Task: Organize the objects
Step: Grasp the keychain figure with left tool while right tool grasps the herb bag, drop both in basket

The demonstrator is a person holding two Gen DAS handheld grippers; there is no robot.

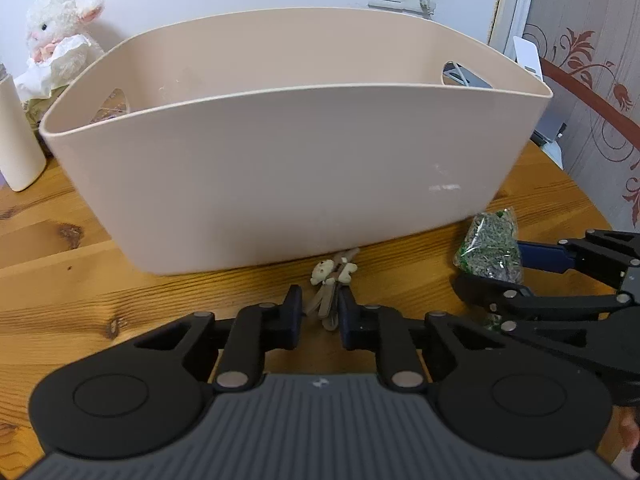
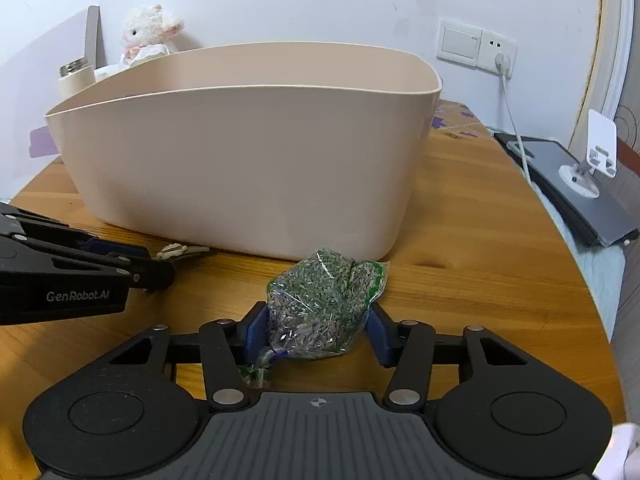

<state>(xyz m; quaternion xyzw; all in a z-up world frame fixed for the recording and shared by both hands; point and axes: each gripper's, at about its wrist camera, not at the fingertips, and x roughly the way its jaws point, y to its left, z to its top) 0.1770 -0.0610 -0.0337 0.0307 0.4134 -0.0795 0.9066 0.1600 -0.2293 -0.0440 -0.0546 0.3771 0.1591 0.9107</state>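
A large beige plastic basket (image 1: 280,176) stands on the wooden table; it also shows in the right wrist view (image 2: 248,168). A small teddy-bear keychain (image 1: 332,280) lies in front of it, its lower end between the pads of my left gripper (image 1: 320,312), which are close around it. The keychain shows in the right wrist view (image 2: 178,251). My right gripper (image 2: 316,334) has its pads against both sides of a clear bag of green-grey bits (image 2: 324,300), resting on the table. The bag shows in the left wrist view (image 1: 490,246).
A white plush lamb (image 1: 60,32) and a cream bottle (image 1: 18,136) stand behind the basket at the left. A phone stand (image 2: 592,160) on a dark slab (image 2: 576,192) lies past the table's right edge. A cable (image 2: 516,128) hangs from the wall socket.
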